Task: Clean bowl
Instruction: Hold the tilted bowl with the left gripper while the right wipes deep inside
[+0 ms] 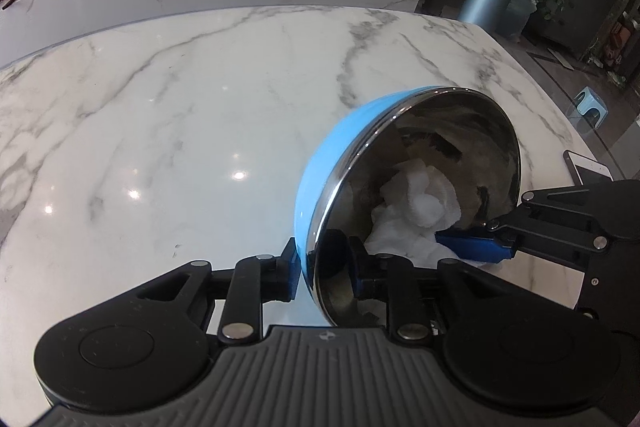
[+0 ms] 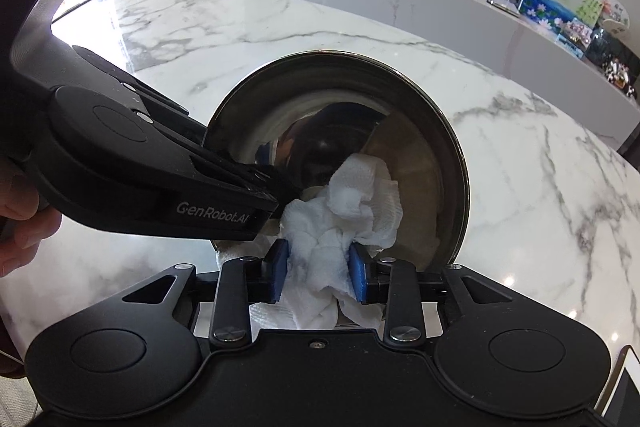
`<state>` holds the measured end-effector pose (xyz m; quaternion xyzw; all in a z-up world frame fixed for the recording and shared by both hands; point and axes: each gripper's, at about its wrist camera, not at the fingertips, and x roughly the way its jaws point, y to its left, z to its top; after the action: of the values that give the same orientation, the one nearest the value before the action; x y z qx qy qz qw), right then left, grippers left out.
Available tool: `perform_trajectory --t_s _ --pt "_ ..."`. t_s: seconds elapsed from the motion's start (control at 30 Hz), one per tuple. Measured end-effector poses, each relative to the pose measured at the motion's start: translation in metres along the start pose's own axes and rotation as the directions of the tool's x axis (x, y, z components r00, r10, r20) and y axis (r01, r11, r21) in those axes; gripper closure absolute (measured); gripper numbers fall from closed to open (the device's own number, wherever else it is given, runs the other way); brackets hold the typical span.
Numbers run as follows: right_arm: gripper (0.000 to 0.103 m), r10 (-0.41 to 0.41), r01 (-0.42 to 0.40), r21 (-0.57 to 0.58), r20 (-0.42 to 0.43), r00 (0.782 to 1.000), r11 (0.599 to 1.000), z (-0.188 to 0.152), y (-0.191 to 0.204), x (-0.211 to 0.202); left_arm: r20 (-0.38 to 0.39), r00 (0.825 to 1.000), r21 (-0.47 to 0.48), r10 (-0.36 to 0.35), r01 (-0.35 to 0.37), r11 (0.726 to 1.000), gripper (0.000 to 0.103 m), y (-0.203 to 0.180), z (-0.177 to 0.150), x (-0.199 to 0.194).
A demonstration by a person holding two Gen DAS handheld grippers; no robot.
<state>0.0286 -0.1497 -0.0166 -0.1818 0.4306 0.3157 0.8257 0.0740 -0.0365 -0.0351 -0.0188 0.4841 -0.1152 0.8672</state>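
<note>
Left wrist view: left gripper (image 1: 324,267) is clamped on the rim of the bowl (image 1: 332,163), one blue pad outside on the blue shell, the other inside against the steel. Jaws nearly closed, only the bowl wall between them. Bowl is tipped up on edge above the marble table (image 1: 160,107), open side facing right, toward the other tool. Blue outside, shiny steel inside. White paper towel (image 1: 416,203) sits crumpled in the lower part of the bowl's interior. Right gripper (image 1: 476,247) enters from the right edge, blue pad at the towel. Phone (image 1: 588,171) lies on the table near the right edge, behind that tool.

Right wrist view: right gripper (image 2: 319,273) jaws are partly closed, squeezing the wad of paper towel (image 2: 348,219) between the two blue pads. Towel bunches forward and presses against the steel inside of the bowl (image 2: 420,155), low in it. Bowl opening faces this camera almost square on. Left gripper (image 2: 264,179) comes in from the left, biting the bowl rim on its left side. Part of a hand (image 2: 24,227) shows at the left edge on that tool's handle. Marble table (image 2: 520,155) all around.
</note>
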Motion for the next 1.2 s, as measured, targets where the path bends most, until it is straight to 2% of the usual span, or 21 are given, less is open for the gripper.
perform_trajectory --t_s 0.1,0.2,0.4,0.53,0.67,0.87,1.0,1.1,1.2 --pt "0.075 -0.076 0.075 -0.097 0.000 0.997 0.992 0.000 0.012 0.000 -0.001 1.000 0.054 0.024 -0.024 0.998 0.083 -0.006 -0.001 -0.002" --pt "0.076 -0.155 0.154 -0.198 0.010 0.988 0.968 -0.004 0.024 0.001 -0.005 1.000 0.078 0.029 -0.029 0.997 0.084 -0.009 -0.001 -0.003" --pt "0.077 -0.274 0.277 -0.277 0.051 0.960 0.920 -0.008 0.031 -0.004 0.000 0.999 0.097 0.043 -0.043 0.994 0.085 -0.010 -0.002 -0.008" --pt "0.077 -0.251 0.250 -0.226 0.026 0.968 0.942 -0.006 0.023 -0.003 0.009 1.000 0.078 0.029 -0.030 0.996 0.086 -0.008 -0.001 -0.011" --pt "0.077 -0.153 0.151 -0.087 -0.015 0.988 0.985 0.001 0.005 -0.002 0.015 1.000 0.008 0.004 -0.004 1.000 0.080 0.001 0.000 -0.009" --pt "0.077 -0.066 0.067 0.046 -0.032 0.997 0.997 0.004 -0.013 -0.004 0.027 0.999 -0.069 -0.031 0.032 0.997 0.076 0.007 -0.002 -0.002" --pt "0.077 0.002 0.002 0.115 -0.034 0.999 0.993 0.005 -0.018 -0.004 0.016 0.998 -0.114 -0.058 0.060 0.992 0.078 0.010 -0.001 0.005" --pt "0.077 0.015 -0.011 0.126 -0.031 0.999 0.992 0.004 -0.018 -0.005 0.009 0.999 -0.084 -0.049 0.050 0.995 0.086 0.005 0.002 0.006" --pt "0.077 0.006 -0.003 0.108 -0.030 1.000 0.994 0.004 -0.015 -0.005 0.009 1.000 -0.011 -0.008 0.008 1.000 0.086 -0.005 0.003 0.003"
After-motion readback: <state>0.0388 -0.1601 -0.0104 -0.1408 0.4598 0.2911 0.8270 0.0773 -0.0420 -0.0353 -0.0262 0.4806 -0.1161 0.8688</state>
